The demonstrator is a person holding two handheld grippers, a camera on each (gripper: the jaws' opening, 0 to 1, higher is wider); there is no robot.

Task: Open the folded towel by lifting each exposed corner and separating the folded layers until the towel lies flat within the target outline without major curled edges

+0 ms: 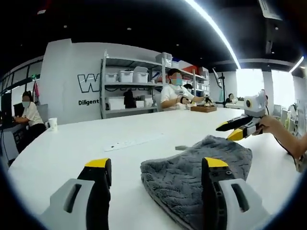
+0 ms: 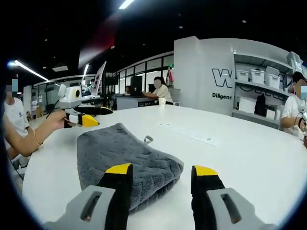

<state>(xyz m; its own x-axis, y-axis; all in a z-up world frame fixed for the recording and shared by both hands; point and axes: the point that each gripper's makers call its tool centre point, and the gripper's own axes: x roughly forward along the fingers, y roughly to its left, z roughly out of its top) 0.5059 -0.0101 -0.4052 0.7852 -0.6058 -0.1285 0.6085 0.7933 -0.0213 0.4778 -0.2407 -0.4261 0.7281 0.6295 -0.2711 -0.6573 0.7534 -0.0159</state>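
Note:
A grey folded towel lies in a thick bundle on the white table, with a small hanging loop at one edge. My left gripper stands open just before the towel's near edge, and its right jaw overlaps the cloth in the picture. My right gripper is open too, at the opposite edge, with nothing held. Each gripper also shows in the other's view, held in a hand above the table: the right gripper and the left gripper, both with jaws apart.
A long white strip lies flat on the table beyond the towel. A white cup and a wooden box stand near the far edges. People sit around the table, and shelves with bins line the wall.

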